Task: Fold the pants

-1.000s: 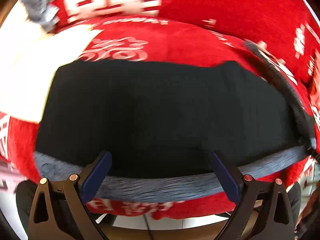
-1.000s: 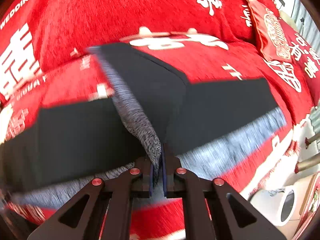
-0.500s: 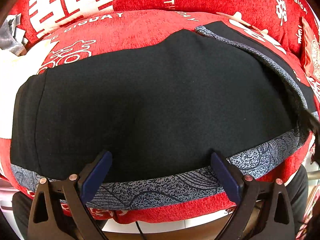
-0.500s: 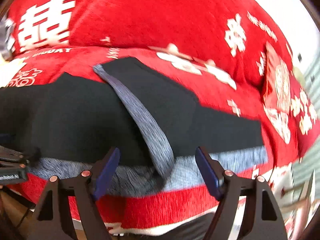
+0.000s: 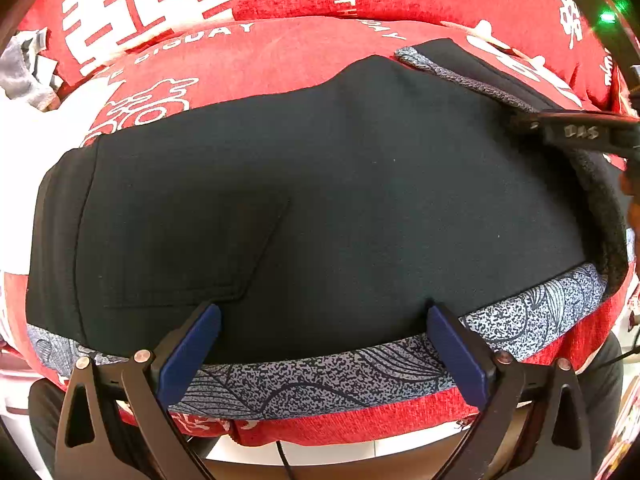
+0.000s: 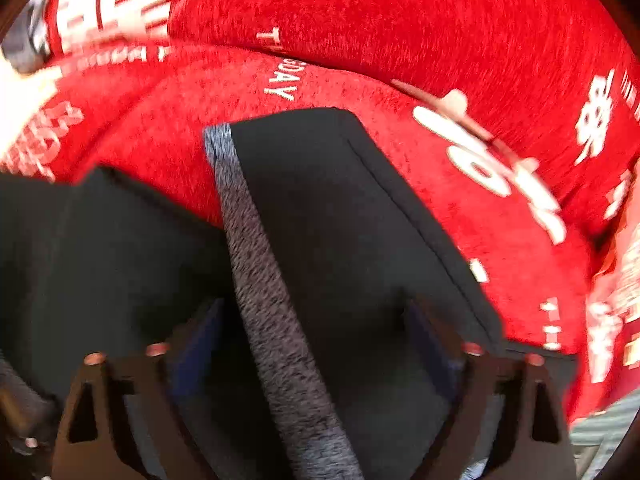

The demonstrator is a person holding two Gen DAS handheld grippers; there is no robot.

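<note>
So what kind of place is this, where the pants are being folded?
Most likely a home living room. The black pants lie on the seat of a sofa under a red cover printed with white wedding characters and lettering, its backrest rising behind. Pale floor shows below the seat edge.

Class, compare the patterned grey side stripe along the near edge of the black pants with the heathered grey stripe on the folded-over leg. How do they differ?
The patterned grey side stripe shows dark leaf-like line drawings; the heathered grey stripe looks plain speckled, though that view is blurred. The patterned stripe runs along the near edge of the black pants, beside the red patterned cover; the heathered stripe crosses black cloth on the folded leg. Both are grey bands bordering black fabric.
</note>
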